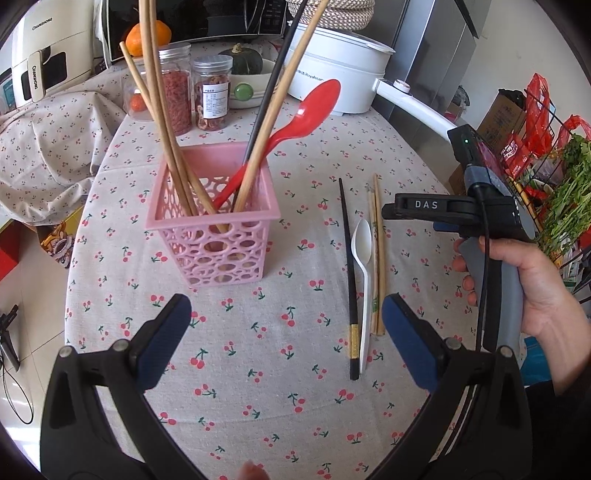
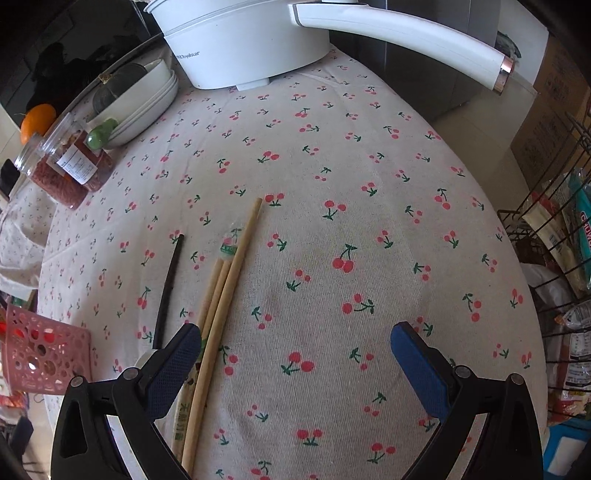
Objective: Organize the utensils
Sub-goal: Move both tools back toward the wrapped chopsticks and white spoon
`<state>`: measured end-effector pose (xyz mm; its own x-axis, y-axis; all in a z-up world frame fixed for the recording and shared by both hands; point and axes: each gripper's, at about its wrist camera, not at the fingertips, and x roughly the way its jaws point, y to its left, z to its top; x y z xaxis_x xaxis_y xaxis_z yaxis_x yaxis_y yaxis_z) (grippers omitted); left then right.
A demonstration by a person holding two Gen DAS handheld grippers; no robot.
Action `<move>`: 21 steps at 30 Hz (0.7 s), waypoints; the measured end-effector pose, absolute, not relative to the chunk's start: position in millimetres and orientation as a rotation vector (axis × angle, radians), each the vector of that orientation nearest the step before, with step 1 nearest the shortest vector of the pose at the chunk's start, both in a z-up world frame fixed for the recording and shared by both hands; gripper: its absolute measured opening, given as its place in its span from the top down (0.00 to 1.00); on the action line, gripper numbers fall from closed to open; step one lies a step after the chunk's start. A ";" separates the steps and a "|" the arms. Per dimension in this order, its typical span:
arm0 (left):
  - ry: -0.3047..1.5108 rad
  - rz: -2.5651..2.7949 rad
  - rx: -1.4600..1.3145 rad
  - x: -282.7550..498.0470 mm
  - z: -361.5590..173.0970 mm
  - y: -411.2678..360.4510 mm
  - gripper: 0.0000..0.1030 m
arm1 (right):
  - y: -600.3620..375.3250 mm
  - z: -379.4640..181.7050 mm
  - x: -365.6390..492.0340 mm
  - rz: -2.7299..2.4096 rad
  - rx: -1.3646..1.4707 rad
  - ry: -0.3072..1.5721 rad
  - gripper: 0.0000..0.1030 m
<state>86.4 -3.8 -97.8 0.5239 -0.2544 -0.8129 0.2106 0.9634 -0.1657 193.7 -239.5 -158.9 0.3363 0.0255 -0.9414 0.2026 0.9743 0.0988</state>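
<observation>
Fingers (image 2: 177, 369) of both grippers spread wide above the tablecloth (image 2: 332, 240).

Even, soft daylight; shadows on the tablecloth (image 1: 258, 332) are faint. Mild glare whitens the pot handle (image 2: 406, 33). Strong fisheye curvature bends both views' edges, with dark vignetted corners; centres stay sharp.
</observation>
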 end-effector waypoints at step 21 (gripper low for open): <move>0.956 -0.355 0.056 84.0 -95.1 -52.2 0.01 | -242.0 -158.6 168.0 -0.063 -0.006 1.316 0.17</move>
